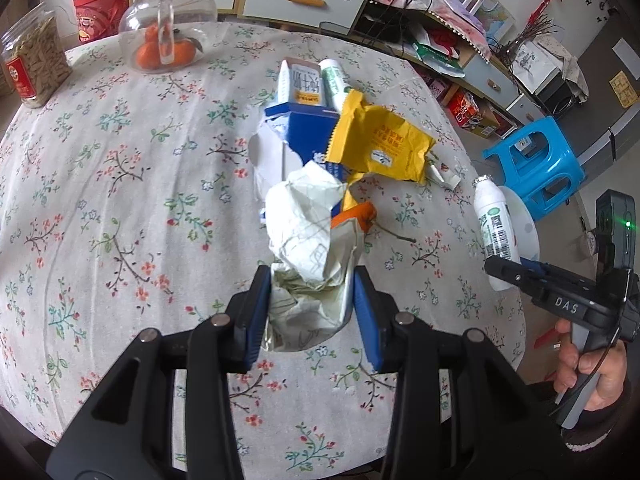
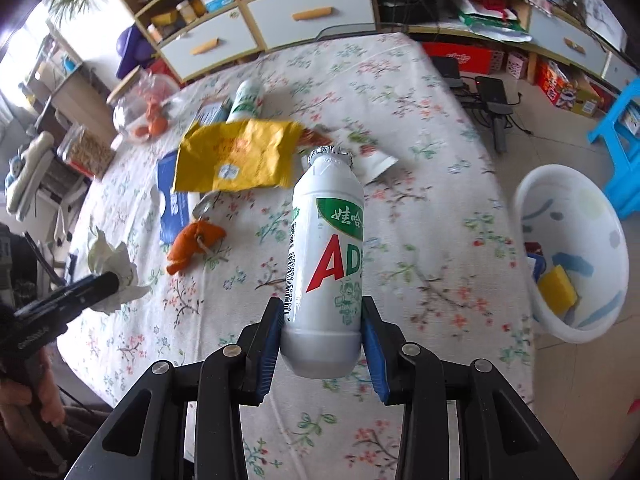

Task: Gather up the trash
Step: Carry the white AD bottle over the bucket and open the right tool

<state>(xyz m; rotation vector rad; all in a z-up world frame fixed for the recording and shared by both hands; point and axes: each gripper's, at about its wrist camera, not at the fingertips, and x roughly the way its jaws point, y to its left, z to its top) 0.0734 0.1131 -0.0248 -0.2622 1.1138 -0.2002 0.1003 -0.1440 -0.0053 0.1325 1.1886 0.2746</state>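
On the desk, under a floral cloth, a heap of trash lies in the middle: a yellow wrapper, a torn blue-and-white carton, orange peel, a second white bottle and a small box with print too small to read. Behind the heap stand a glass jar with a wooden lid, oranges showing through it, and a plastic jar with a red label at the desk's far left edge.

The left claw is clamped on a wad of crumpled paper, held above the cloth just in front of the heap. The right claw grips a white drink bottle by its lower body, foil cap pointing away, lifted clear of the desk. Its label shows a green band with Chinese characters, large red and green letters "AD", and a barcode down the side. Seen from the left wrist, the right claw's body carries the letters "DAS", and a hand in a dark sleeve holds its handle.

Beside the desk, on the floor to the right, stands a white bin with a yellow sponge and some scraps inside. A blue stool stands behind it, with low cabinets along the wall. Nothing lies between the bottle and the bin.
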